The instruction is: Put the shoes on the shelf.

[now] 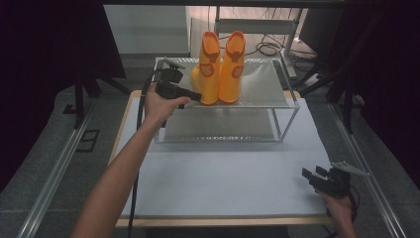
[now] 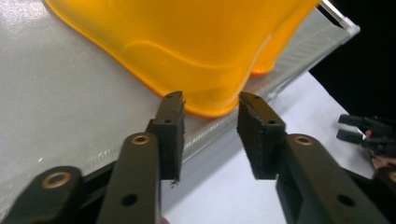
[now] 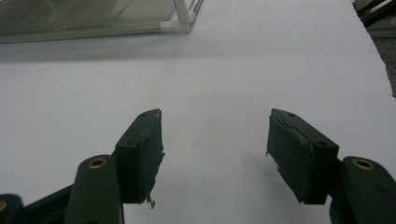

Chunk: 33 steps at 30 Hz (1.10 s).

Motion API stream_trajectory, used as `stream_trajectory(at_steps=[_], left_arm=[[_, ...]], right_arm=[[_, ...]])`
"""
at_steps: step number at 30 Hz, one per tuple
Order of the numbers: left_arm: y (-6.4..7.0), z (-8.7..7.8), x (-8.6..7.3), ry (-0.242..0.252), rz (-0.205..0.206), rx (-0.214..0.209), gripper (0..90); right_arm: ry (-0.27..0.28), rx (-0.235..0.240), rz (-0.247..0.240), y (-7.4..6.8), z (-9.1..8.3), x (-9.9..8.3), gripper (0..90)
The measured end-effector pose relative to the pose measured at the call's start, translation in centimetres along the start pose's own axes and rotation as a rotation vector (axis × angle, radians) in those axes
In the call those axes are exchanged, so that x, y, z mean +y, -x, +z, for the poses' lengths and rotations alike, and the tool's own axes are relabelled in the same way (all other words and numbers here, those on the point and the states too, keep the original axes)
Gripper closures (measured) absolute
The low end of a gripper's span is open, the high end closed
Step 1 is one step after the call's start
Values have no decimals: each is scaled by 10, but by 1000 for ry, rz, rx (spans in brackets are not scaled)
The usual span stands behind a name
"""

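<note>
Reaching up to the rack's top shelf (image 1: pixel 262 84), the left gripper (image 1: pixel 194 95) has its jaws parted a little at the toe of the nearer orange boot (image 2: pixel 205 51) — nothing gripped yet, I'd say. Both boots stand upright together there. The right gripper (image 1: pixel 313 176) waits with jaws wide apart, low on the white mat (image 3: pixel 224 70) — the lifting looks undone.
</note>
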<state>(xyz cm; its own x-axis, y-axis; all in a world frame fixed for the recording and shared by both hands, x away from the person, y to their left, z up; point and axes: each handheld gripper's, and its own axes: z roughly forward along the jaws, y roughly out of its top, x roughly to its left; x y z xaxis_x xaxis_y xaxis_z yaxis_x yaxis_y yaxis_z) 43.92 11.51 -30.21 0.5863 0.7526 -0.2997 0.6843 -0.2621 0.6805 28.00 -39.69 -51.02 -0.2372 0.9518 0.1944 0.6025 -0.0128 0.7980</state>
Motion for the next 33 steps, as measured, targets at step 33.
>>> stream_trajectory(at_steps=[33], left_arm=[[6,-51,-105,1,168,-72,473]], right_arm=[[-1,1,-14,-6,-1,0,353]])
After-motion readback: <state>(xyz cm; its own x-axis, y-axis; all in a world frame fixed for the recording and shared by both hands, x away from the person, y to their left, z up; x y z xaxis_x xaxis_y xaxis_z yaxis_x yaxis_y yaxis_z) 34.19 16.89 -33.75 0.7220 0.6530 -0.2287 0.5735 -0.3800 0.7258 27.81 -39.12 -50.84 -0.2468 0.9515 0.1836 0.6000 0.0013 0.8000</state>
